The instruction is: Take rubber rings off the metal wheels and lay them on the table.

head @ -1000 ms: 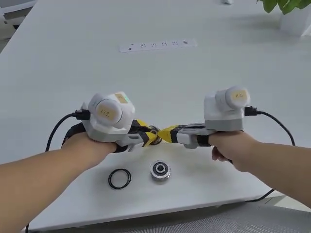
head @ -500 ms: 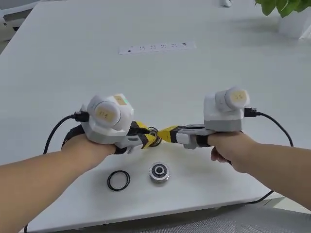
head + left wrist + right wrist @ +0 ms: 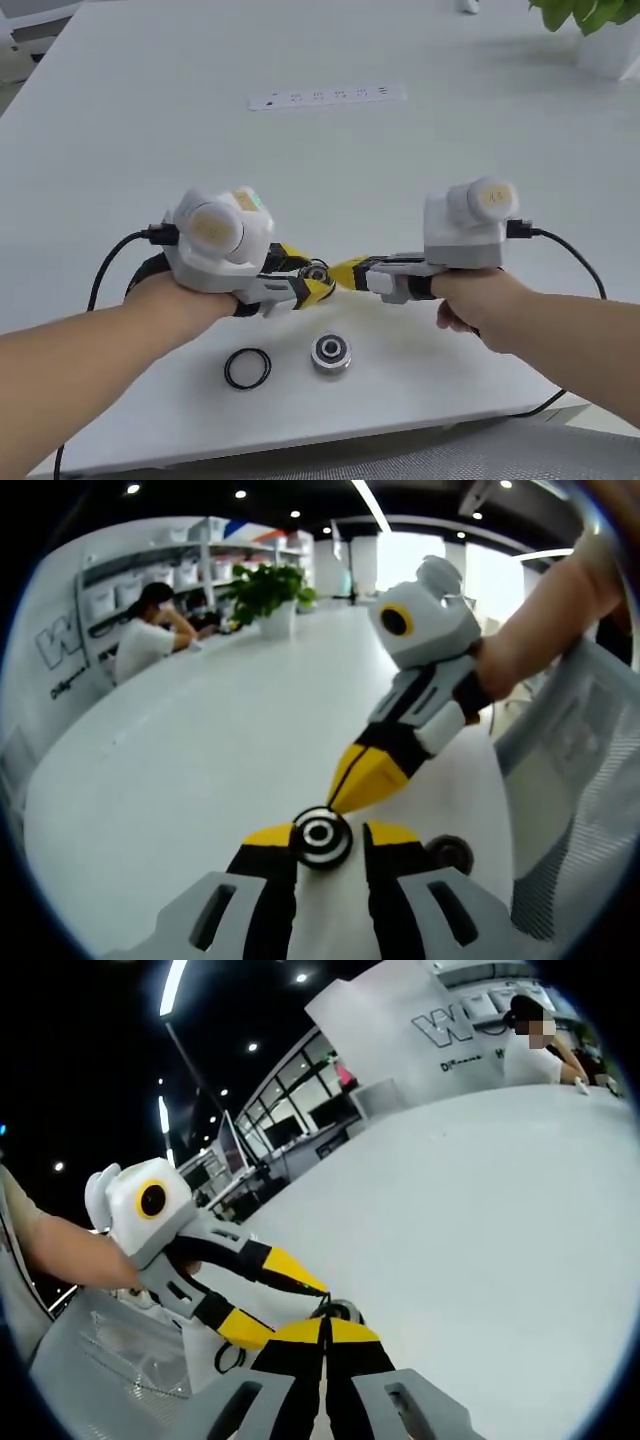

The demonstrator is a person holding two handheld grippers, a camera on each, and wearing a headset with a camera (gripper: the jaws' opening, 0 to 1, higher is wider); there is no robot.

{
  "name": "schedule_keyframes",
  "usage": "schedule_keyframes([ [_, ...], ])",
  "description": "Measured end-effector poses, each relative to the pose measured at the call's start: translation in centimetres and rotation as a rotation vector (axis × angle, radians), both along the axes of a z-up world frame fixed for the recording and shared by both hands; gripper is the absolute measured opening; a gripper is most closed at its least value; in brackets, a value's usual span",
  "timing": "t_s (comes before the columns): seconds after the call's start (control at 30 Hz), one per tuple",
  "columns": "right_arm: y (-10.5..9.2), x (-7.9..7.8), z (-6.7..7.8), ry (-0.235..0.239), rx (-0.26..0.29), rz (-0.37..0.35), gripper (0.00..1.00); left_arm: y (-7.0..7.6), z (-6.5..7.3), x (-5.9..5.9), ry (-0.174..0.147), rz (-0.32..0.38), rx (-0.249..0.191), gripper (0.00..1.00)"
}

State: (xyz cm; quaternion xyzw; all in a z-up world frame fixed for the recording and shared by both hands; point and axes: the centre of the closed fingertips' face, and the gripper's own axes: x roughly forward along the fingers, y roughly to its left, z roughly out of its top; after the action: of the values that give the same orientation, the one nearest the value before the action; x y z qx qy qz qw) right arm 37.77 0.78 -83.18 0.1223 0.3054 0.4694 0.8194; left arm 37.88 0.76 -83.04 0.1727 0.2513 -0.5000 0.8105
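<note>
Now, over the table's [image 3: 400, 150] near edge, the left hand-held gripper [image 3: 305, 280] clamps the metal wheel [image 3: 322, 837]. The right hand-held gripper's [image 3: 322, 1332] jaws, closed together, touch its rubber ring [image 3: 310, 814]. Pinch only rubber, peel outward, and hold the wheel steady.

You hold your left gripper [image 3: 312, 284] and right gripper [image 3: 345, 272] tip to tip over the near part of the table [image 3: 150, 130], one coming in from each side. A metal wheel [image 3: 317, 271] sits between the left jaws, and the right gripper's closed tips reach its edge from the right. Below them on the table lie a second wheel [image 3: 330, 352] and, just to its left, a loose rubber ring [image 3: 247, 367]. A power strip [image 3: 327, 97] lies well behind, and a potted plant [image 3: 585, 12] stands at the far right
</note>
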Motion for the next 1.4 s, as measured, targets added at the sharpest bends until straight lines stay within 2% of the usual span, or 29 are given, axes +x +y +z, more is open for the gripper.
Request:
schedule_keyframes([
  [0.13,-0.1,0.2,0.1,-0.001,0.005,-0.001,0.00,0.2,1.0,-0.1,0.008,0.012,-0.031,0.29],
  [0.9,1.0,-0.8,2.0,-0.004,0.041,0.034,0.00,3.3,4.1,-2.3,-0.013,0.000,-0.086,0.51],
  [1.4,2.4,-1.4,2.9,-0.002,0.048,0.064,0.00,6.1,4.6,-2.9,-0.001,0.039,-0.101,0.65],
])
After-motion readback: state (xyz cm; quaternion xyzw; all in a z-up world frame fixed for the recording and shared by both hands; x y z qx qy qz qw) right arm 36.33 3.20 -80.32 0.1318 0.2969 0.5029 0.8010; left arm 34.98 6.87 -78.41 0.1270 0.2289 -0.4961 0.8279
